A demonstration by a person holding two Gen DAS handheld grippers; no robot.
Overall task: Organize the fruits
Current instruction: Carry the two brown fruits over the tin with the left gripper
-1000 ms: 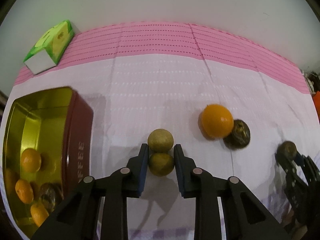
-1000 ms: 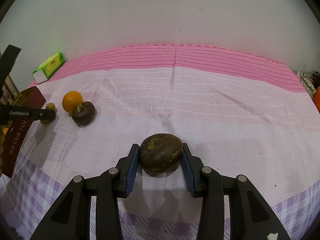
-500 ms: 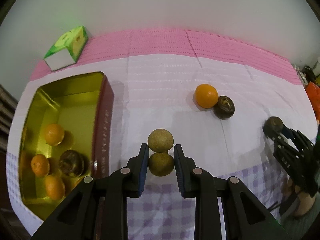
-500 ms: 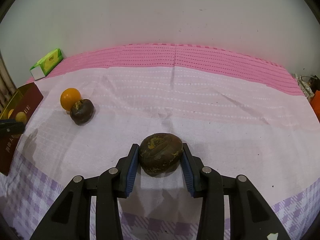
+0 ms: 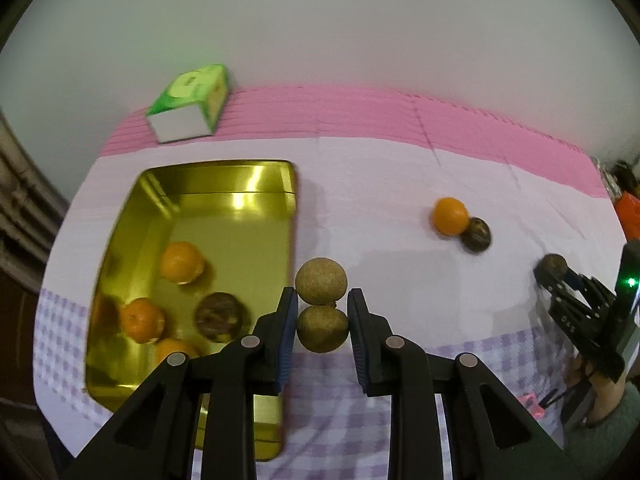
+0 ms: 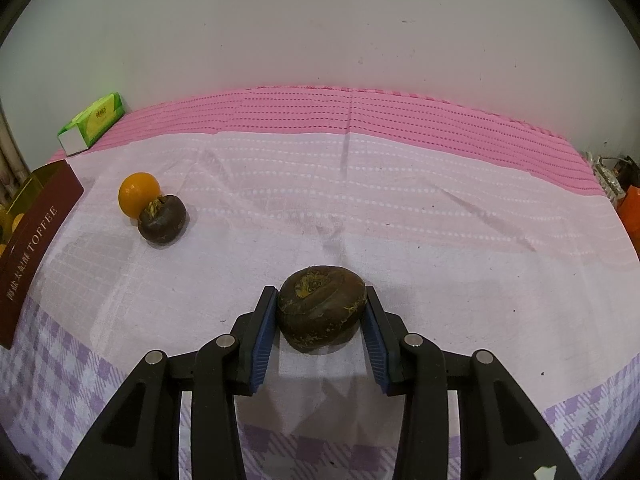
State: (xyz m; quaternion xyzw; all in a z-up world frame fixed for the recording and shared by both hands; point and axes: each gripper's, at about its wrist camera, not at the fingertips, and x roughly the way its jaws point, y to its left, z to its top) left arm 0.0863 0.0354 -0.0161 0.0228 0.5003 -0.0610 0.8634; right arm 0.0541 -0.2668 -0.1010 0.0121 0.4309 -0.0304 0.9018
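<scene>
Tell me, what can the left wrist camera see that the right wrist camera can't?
Only the left wrist view shows the left gripper clamped on a pair of tan fruits and the inside of the gold tin with fruit in it. Only the right wrist view shows the tin's TOFFEE lettering. Both show the orange, the dark fruit beside it, the green box and the right gripper holding a dark fruit.

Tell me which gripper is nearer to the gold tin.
Left. The left gripper, holding two tan fruits, hangs by the gold tin; the right gripper is far across the cloth.
</scene>
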